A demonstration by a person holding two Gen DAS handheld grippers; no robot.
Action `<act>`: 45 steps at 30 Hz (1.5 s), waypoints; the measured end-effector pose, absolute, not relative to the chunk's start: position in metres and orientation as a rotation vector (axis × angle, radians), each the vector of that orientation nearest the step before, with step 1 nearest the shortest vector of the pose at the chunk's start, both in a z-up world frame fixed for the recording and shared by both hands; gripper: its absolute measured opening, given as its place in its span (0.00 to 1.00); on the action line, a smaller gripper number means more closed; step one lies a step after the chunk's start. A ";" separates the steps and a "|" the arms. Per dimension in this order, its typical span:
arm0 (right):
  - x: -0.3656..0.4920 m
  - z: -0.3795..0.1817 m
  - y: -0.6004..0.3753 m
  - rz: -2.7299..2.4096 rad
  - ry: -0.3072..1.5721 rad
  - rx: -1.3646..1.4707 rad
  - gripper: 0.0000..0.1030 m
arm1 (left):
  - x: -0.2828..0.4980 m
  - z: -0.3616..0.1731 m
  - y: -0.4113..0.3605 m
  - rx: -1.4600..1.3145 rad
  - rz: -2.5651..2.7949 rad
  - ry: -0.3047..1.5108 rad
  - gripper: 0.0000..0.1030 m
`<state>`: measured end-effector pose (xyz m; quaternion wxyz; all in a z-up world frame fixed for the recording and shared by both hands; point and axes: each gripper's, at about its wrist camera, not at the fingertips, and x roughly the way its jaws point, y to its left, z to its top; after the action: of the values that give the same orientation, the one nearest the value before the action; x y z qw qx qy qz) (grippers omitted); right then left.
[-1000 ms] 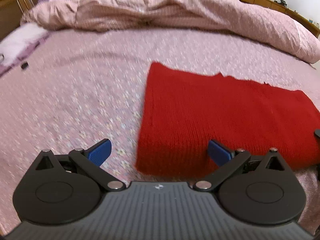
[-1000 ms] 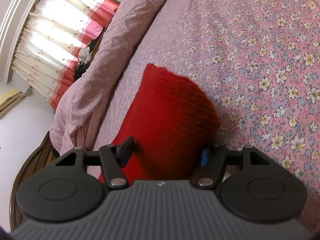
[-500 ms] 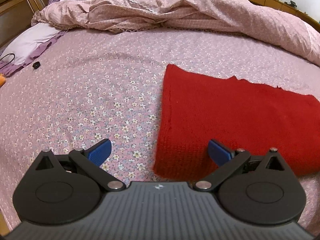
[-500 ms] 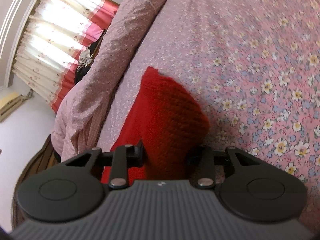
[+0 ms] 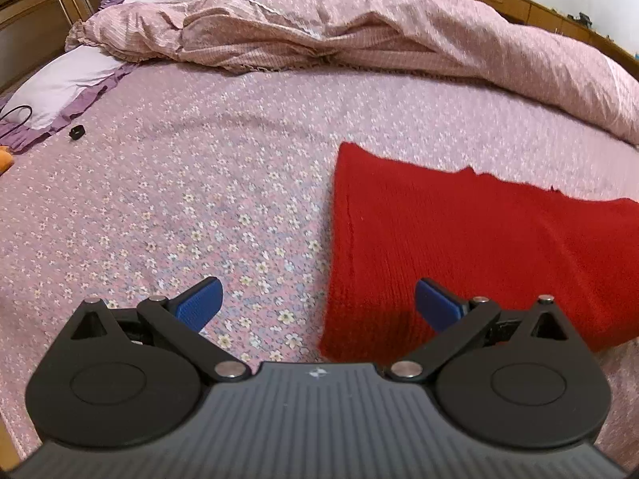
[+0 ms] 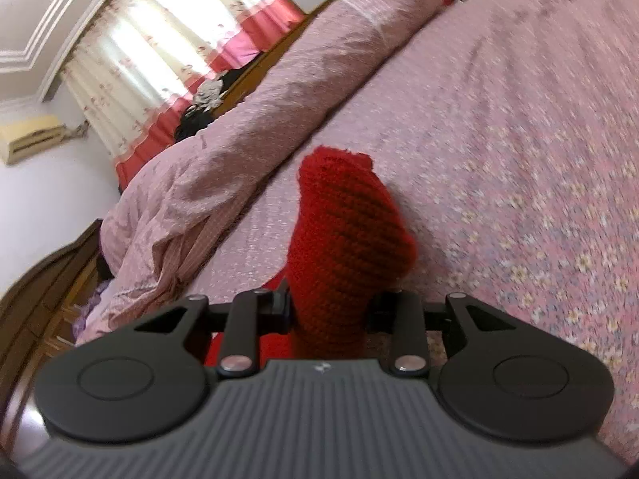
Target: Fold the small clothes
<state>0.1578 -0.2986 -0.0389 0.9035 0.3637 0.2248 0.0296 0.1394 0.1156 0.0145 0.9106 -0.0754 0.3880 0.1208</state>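
We see a bed (image 5: 167,207) with a flowered pink sheet, and a rumpled pink quilt (image 5: 359,28) heaped along its far side. On the sheet lies a red knitted cloth (image 5: 459,247), spread flat to the right in the left wrist view. Our left gripper (image 5: 317,301) hovers over the cloth's near left corner with its blue fingers spread wide, holding nothing. Our right gripper (image 6: 327,311) is clenched on one end of the cloth (image 6: 343,223), which bunches up between its fingers.
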 end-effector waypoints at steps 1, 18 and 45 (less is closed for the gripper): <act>0.158 -0.035 -0.295 0.066 0.460 0.735 0.32 | 0.139 0.017 0.117 -0.157 0.252 0.795 1.00; 0.162 0.027 -0.232 0.202 0.372 0.427 0.32 | 0.128 0.023 0.154 -0.171 0.321 0.792 1.00; 0.158 -0.001 -0.094 0.430 0.484 0.001 0.31 | 0.114 0.004 0.191 -0.222 0.355 0.829 1.00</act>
<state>0.1583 -0.0942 -0.0005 0.9481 0.0004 0.2377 0.2113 0.1145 0.1911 0.0036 0.8941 -0.1070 0.3998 0.1714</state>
